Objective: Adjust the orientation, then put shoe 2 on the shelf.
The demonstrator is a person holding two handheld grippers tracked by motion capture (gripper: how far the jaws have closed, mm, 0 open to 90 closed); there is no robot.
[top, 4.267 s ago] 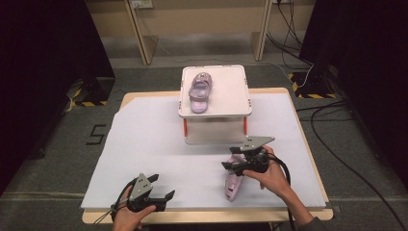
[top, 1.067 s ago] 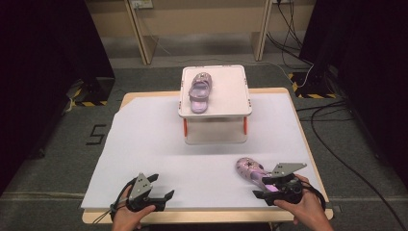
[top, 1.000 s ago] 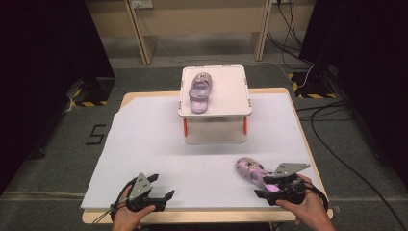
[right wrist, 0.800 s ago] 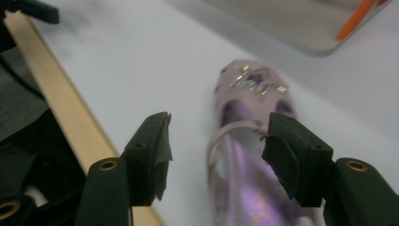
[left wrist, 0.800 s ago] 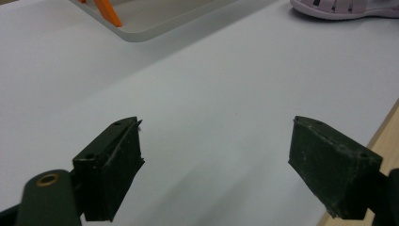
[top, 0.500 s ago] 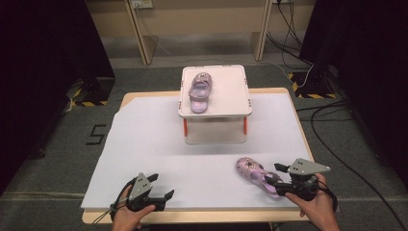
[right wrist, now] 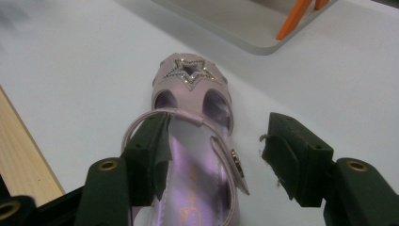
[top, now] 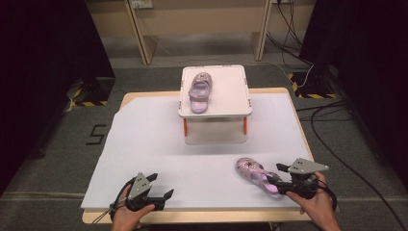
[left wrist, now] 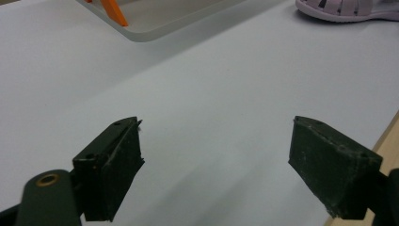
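My left hand-held gripper (top: 161, 192) rests low over the near left of the white desk (top: 144, 144), jaws released and spread with nothing between them. Ahead of it and to its right stands the raised white tray (top: 226, 89), carrying one lilac sandal (top: 198, 91). My right hand-held gripper (top: 278, 178) sits at the heel end of the second sandal (right wrist: 195, 136), which lies on the desk: the left jaw stands inside the heel strap, the right jaw stands clear outside the buckle side. Jaws unclenched, not gripping.
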